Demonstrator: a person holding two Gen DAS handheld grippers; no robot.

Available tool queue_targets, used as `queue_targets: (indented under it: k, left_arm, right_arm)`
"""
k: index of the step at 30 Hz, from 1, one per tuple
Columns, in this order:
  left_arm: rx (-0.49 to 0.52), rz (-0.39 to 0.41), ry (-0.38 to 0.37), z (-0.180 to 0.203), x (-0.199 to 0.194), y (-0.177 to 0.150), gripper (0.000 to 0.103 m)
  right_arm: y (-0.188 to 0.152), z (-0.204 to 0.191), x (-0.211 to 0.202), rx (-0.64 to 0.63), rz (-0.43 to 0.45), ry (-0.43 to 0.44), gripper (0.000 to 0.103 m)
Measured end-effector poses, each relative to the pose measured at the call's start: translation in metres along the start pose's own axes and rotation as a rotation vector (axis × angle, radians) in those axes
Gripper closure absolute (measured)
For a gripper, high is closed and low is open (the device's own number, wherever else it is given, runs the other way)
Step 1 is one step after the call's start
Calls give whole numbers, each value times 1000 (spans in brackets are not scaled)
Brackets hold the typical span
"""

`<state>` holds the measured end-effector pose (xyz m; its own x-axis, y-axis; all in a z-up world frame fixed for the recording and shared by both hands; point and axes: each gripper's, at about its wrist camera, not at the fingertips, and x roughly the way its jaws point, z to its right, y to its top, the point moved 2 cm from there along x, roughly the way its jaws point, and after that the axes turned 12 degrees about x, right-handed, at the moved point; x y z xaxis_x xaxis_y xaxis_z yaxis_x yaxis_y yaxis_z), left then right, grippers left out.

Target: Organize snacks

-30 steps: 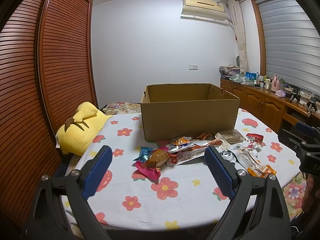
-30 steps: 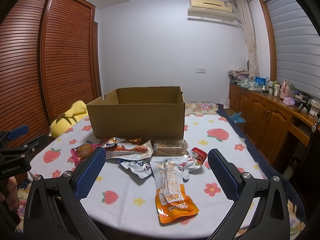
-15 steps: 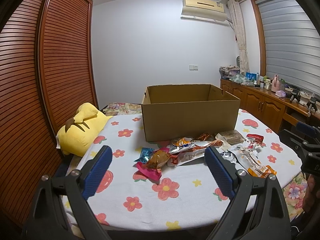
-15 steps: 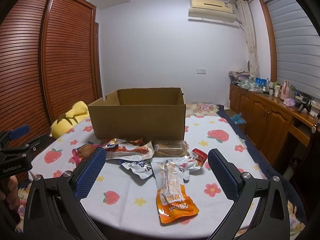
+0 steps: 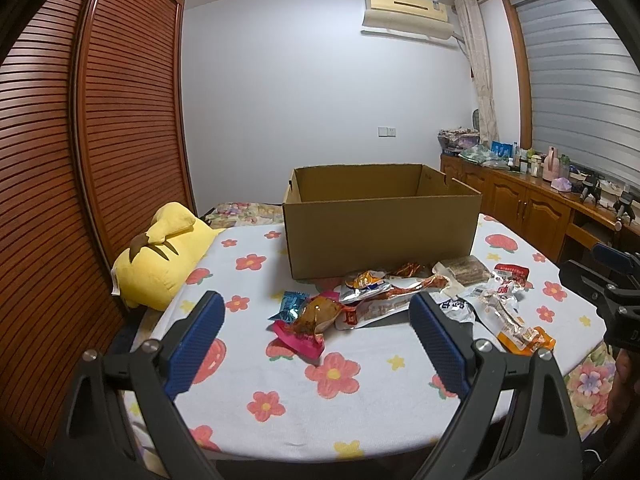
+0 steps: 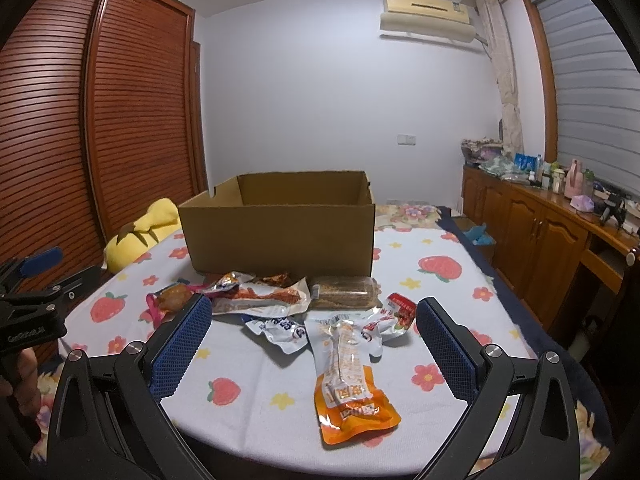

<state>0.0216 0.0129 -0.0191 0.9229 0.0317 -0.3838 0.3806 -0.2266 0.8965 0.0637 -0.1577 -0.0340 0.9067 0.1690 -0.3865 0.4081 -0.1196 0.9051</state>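
Brown box (image 6: 280,236) — orange packet (image 6: 352,396) — flowered cloth (image 6: 436,312).

The box (image 5: 380,232) is plain brown cardboard, matt, with raw cut edges. The tabletop (image 5: 280,408) wears a soft white cloth printed with flowers and strawberries, its weave slightly nubbly. Snack packets (image 6: 348,384) are glossy plastic film, crinkled and catching light; one at 12 o'clock of the pile is clear wrap over a rough brown bar (image 6: 344,291). The yellow pillow (image 5: 164,256) at 9 o'clock looks plush. The wardrobe (image 5: 80,160) is reddish slatted wood with a low sheen. Both grippers' fingers (image 5: 196,336) carry blue textured rubbery pads on matt black plastic arms with shiny metal screws.
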Motion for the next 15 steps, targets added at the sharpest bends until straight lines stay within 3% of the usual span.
queue_targets:
  k: [11, 15]
  left_arm:
    - [-14, -60, -37, -17, 35, -18, 9]
    - [-1, -73, -46, -24, 52, -20, 9]
  right_arm:
    - [-8, 20, 25, -6, -73, 35, 0]
    - [-9, 27, 37, 58, -119, 82, 0]
